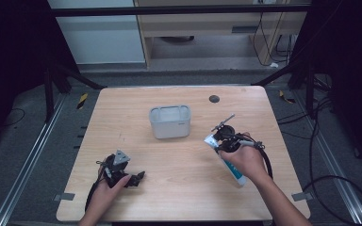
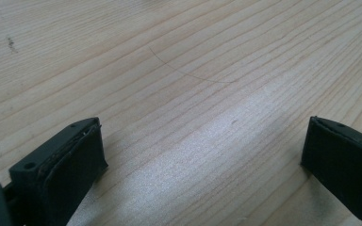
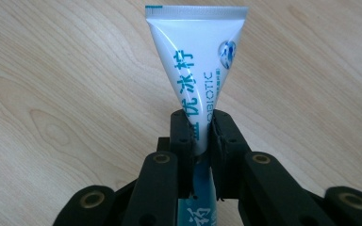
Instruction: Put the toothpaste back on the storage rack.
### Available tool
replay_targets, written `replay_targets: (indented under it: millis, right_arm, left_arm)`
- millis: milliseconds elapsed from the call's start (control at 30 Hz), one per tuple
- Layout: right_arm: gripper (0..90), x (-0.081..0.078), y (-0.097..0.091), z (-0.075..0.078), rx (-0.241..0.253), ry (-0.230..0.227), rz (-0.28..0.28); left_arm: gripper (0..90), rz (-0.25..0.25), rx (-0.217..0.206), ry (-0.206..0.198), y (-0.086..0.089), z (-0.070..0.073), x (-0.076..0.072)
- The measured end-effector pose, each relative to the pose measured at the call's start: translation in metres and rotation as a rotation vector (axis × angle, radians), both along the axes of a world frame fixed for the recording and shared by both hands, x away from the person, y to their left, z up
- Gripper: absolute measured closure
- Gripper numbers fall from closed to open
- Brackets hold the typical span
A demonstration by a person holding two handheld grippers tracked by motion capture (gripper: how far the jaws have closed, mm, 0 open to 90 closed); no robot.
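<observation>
At the near left of the pale wooden desk (image 1: 179, 160), the left gripper (image 1: 122, 173) rests low in the person's left hand (image 1: 104, 187), its black fingers (image 2: 66, 165) spread wide apart over bare wood with nothing between them. Farther in, near the middle of the desk, stands a light grey rectangular plastic bin (image 1: 170, 121), open at the top, and beyond it to the right sits a small dark round spot (image 1: 214, 99) in the desk surface. At the right, the right gripper (image 1: 227, 141) is clamped on a white and teal soft plastic toothpaste tube (image 3: 195, 70), its fingers (image 3: 181, 136) pressed together on the narrower part of the body, with the flat crimped tail fanning out ahead. From above, the tube's long axis runs diagonally, crimped end pointing far-left, the other end near-right under the right hand (image 1: 245, 162). The tube looks light, squashy and a little slick, so a grip mid-body across the flat faces seems safest.
</observation>
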State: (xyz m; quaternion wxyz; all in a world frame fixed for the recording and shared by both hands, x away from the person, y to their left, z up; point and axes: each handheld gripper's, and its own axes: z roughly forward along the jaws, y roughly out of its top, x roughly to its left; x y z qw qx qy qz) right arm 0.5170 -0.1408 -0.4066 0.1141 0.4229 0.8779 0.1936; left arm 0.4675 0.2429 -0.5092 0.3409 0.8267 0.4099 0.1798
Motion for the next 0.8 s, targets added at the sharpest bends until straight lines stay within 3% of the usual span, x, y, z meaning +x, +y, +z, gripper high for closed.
replay_targets:
  millis: [533,800]
  right_arm:
    - [80.6,0.010,0.009,0.033,0.062,-0.074,-0.002]
    - [80.8,0.013,0.013,0.043,0.073,-0.101,0.006]
  left_arm:
    - [0.0,0.000,0.000,0.000,0.000,0.000,0.000]
    - [0.0,0.000,0.000,0.000,0.000,0.000,0.000]
